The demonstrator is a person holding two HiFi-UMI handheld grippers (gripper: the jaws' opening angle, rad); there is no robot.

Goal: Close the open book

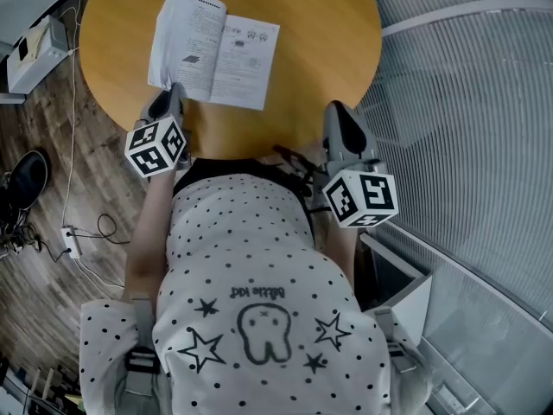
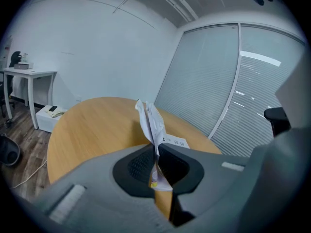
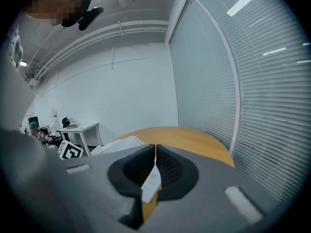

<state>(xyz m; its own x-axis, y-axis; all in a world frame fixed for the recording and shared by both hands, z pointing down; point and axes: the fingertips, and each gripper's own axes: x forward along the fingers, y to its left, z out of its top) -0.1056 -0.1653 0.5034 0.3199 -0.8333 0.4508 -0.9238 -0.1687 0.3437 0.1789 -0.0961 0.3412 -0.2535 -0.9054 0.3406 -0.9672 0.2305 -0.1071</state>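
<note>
Fingers [image 2: 138,166] of the left gripper [image 2: 155,152] are clamped on raised pages of the open book [image 1: 216,50], upper left on the table [image 1: 328,41]. Those of the right gripper [image 3: 154,149] are pressed together, seemingly empty. Closing looks begun; next, swing the pages across the spine. Book print is too small to read.

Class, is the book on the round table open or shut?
Open: the book lies spread, printed pages up; the left gripper pinches its left pages.
</note>
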